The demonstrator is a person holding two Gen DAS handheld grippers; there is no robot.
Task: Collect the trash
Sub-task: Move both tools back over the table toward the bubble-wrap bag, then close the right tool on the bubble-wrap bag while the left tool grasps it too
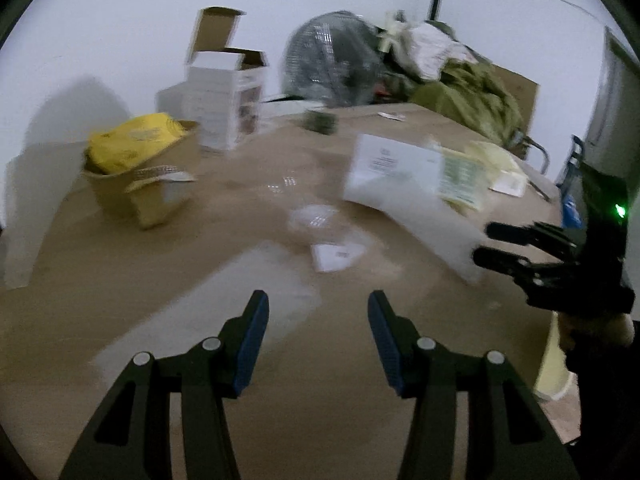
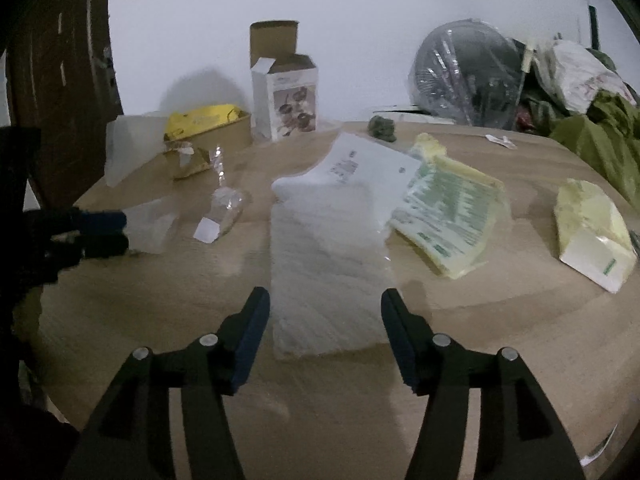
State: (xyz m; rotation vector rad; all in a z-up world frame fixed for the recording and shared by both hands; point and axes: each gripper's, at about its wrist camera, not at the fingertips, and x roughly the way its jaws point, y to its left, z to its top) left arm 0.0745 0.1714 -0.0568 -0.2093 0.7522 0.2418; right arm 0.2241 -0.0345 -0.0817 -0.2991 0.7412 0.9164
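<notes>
Packaging litter lies across a wooden table [image 2: 500,340]. A long white foam-like bag [image 2: 332,248] stretches away from my right gripper [image 2: 325,296], which is open, its near end lying between the fingertips without being pinched. In the left wrist view the right gripper [image 1: 486,245] sits at that bag's [image 1: 400,184] corner. My left gripper [image 1: 318,300] is open and empty above a flat translucent plastic sheet [image 1: 208,312]. From the right wrist view the left gripper [image 2: 120,232] is beside that translucent plastic [image 2: 152,224]. A small clear wrapper with a white label [image 2: 224,212] lies between the two.
A cardboard box holding a yellow bag [image 1: 132,184] stands at the back left beside a white product carton [image 2: 286,96]. A fan wrapped in plastic [image 2: 468,76] and a pile of green cloth [image 1: 472,96] fill the back right. Yellow-green packets [image 2: 448,216] [image 2: 592,236] lie to the right.
</notes>
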